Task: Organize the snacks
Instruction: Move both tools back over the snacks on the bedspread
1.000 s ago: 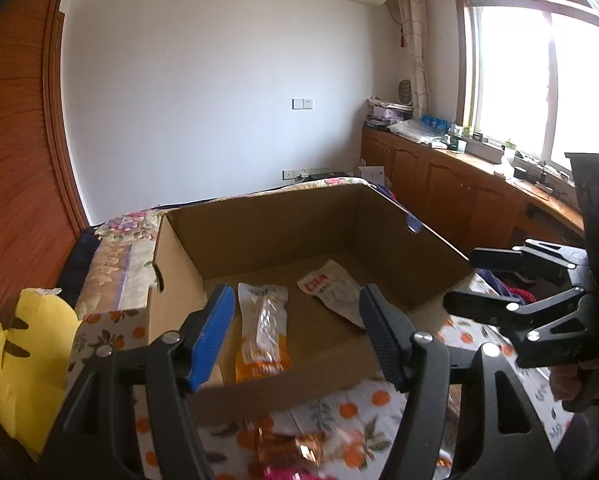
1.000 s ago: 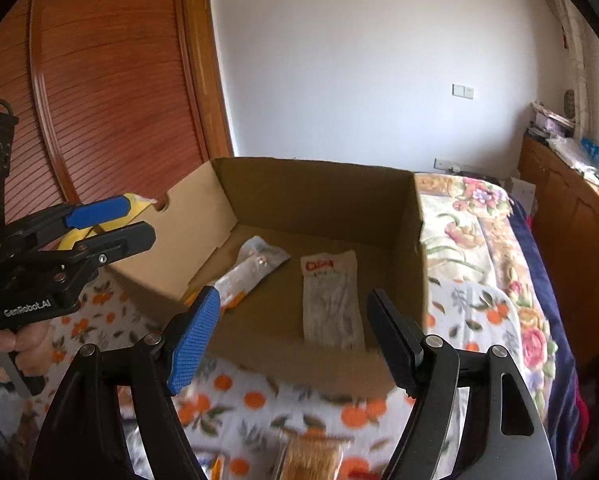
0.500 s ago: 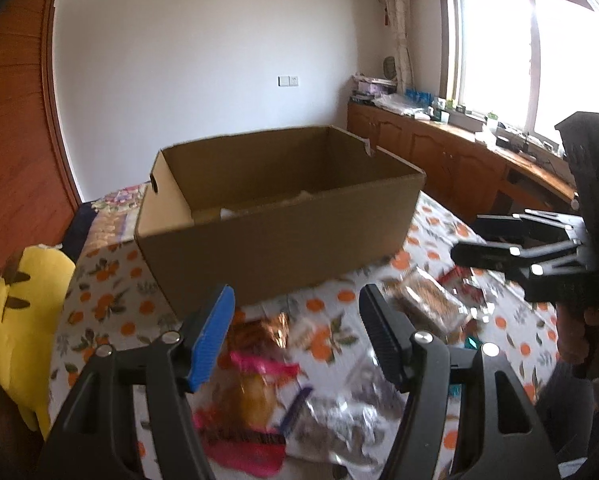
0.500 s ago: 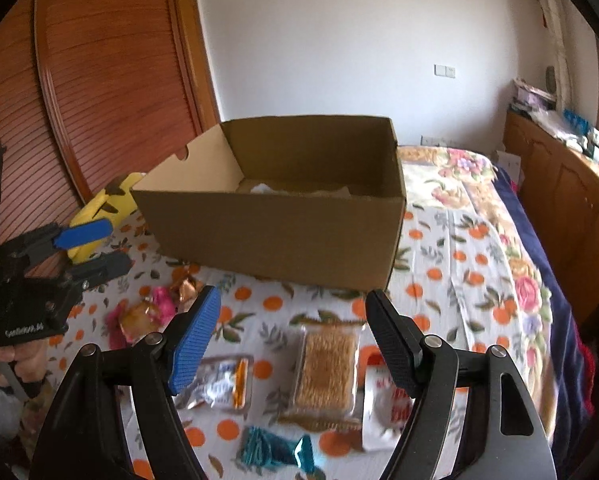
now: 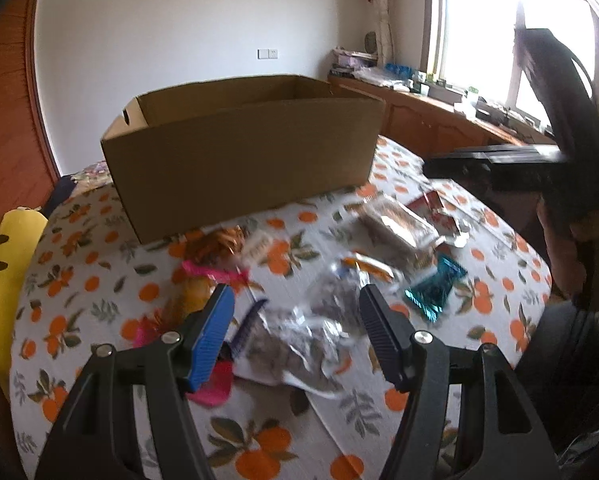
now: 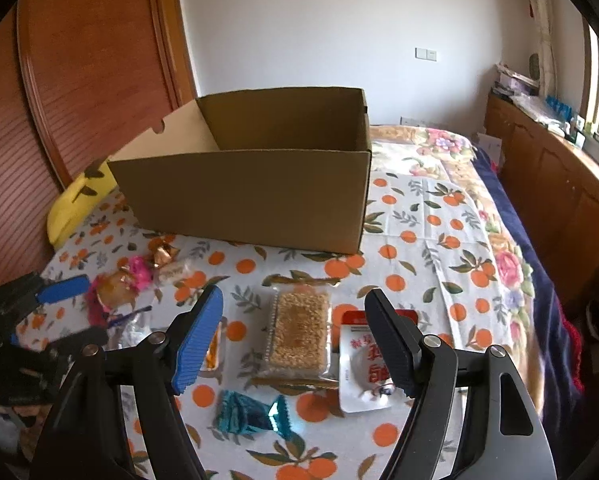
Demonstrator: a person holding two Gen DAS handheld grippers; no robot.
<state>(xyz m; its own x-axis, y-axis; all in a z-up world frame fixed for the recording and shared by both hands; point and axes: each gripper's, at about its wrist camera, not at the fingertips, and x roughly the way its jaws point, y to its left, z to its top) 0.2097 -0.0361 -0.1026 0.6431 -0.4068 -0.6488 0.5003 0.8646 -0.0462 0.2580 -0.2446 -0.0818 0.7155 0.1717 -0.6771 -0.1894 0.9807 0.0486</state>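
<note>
Both my left gripper [image 5: 295,334] and right gripper [image 6: 297,338] are wide open, holding nothing, above snack packets near the brown cardboard box [image 6: 255,196].

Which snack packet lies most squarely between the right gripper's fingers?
The clear tray of golden puffed-rice bars, centred ahead of the right gripper; the teal packet lies nearer, the red-and-white pouch rightward.

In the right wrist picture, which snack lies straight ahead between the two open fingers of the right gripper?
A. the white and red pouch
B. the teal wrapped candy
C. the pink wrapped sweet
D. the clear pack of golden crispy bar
D: the clear pack of golden crispy bar lies between the fingers of the right gripper, in front of the cardboard box.
</note>
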